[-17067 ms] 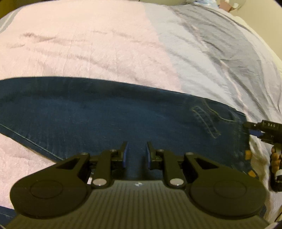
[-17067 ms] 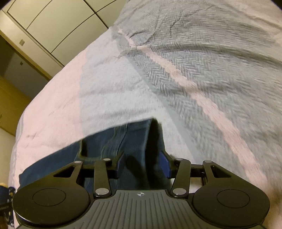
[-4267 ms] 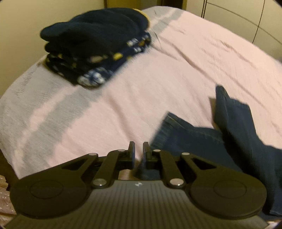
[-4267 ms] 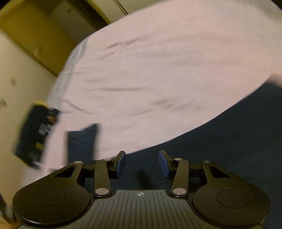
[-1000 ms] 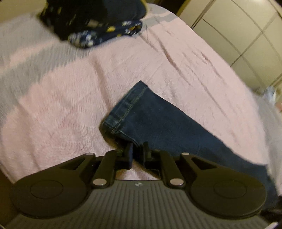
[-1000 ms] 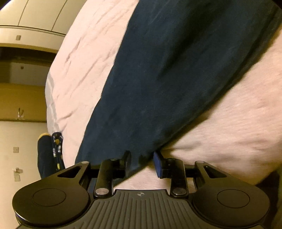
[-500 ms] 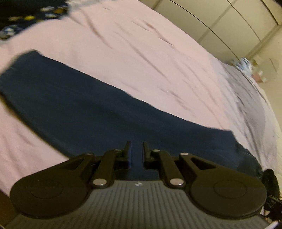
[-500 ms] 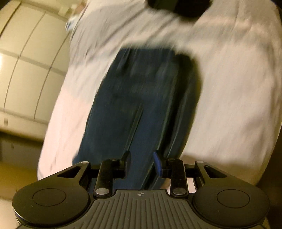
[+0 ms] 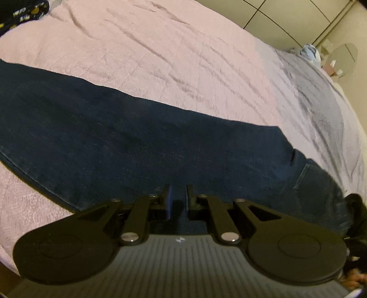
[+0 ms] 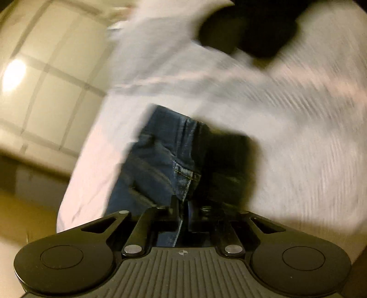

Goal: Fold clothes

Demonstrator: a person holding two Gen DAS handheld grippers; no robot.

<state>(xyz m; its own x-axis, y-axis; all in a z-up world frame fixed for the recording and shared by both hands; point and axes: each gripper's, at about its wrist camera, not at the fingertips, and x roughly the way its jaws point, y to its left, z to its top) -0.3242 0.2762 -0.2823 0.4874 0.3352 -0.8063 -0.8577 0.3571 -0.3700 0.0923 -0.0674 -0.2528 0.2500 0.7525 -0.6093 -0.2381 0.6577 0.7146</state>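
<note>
Dark blue jeans (image 9: 137, 142) lie flat across the pink bedspread (image 9: 160, 57), legs stretched to the left, waist end at the right. My left gripper (image 9: 177, 194) is over the near edge of the jeans with its jaws nearly closed on the denim. In the blurred right wrist view, my right gripper (image 10: 183, 207) is shut on a seamed edge of the jeans (image 10: 165, 160) near the waist.
A folded stack of dark patterned clothes (image 9: 20, 11) sits at the far left corner of the bed. Grey stripes (image 9: 321, 110) run across the bedspread's right side. Wardrobe doors (image 9: 286, 13) stand behind. A dark blurred shape (image 10: 252, 27) sits at the top of the right wrist view.
The left gripper moved right along the jeans from the hem toward the middle. The right gripper swung toward the waist end and closed further on the denim.
</note>
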